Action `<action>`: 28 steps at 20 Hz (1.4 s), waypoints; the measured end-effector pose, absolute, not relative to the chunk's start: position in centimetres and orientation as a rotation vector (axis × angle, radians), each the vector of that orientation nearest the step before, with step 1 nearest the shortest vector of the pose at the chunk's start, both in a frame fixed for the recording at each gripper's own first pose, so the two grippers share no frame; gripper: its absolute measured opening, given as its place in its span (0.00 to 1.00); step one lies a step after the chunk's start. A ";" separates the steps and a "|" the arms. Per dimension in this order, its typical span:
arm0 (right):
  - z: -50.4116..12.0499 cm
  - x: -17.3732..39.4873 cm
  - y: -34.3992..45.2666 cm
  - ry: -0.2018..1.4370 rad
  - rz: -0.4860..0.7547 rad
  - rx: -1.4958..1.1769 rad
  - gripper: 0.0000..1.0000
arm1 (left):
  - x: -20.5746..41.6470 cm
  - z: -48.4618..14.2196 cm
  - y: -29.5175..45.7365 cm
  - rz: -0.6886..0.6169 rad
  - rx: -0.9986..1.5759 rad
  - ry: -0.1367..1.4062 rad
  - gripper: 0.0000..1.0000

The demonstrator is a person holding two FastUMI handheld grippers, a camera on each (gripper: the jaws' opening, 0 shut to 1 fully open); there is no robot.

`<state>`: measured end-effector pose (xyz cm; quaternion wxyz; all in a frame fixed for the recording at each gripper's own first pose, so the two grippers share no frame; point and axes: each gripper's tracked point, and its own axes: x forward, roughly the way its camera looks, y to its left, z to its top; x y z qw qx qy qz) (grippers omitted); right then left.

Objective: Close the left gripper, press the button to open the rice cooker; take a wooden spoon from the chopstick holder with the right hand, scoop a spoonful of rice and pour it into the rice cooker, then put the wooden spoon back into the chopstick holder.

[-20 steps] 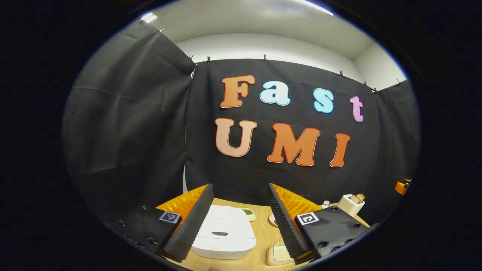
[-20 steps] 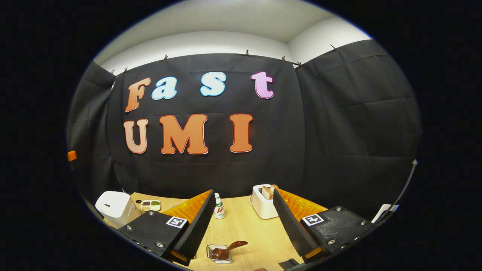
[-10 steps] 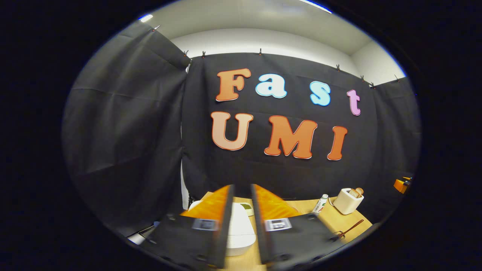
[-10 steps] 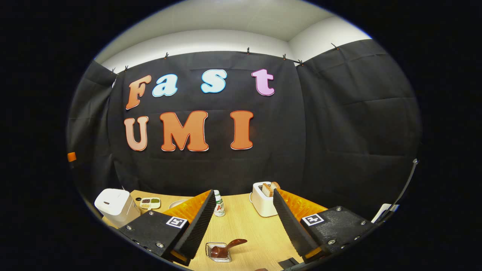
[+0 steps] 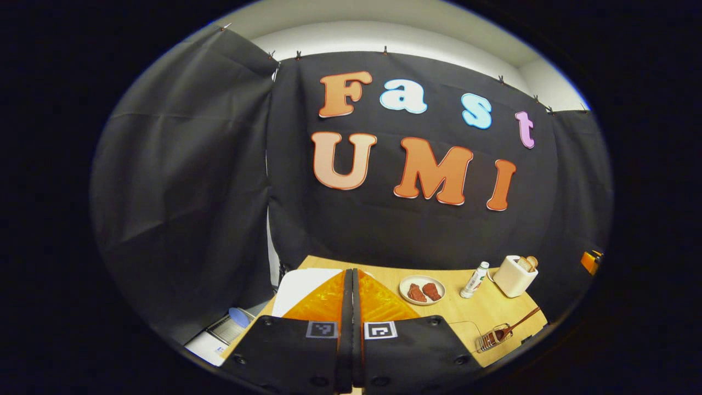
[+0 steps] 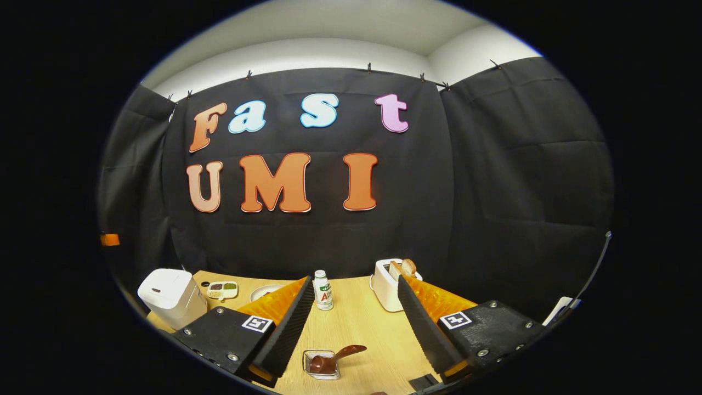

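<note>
I've brought my left gripper (image 5: 351, 291) fingers fully together over the white boxy rice cooker (image 5: 300, 285), ready for its button, while my right gripper (image 6: 354, 307) stays wide above the brown wooden spoon (image 6: 334, 357)

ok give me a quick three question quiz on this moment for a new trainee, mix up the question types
1. True or false: the left gripper has its two fingers pressed together with nothing between them.
2. Multiple choice: where does the wooden spoon sit? A) in the clear holder on the table, ahead of the open right gripper; B) inside the rice cooker; C) between the right gripper's fingers.
3. Fill in: the plate on the table in the left gripper view carries two pieces of ____.

Key: 1 true; 2 A; 3 meat.
</note>
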<state>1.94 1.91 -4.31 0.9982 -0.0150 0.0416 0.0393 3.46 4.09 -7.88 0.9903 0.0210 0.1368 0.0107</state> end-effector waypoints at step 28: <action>-10.0 3.4 1.0 0.213 0.038 -0.060 0.95 | 10.5 -26.9 8.8 0.012 -0.024 0.748 0.04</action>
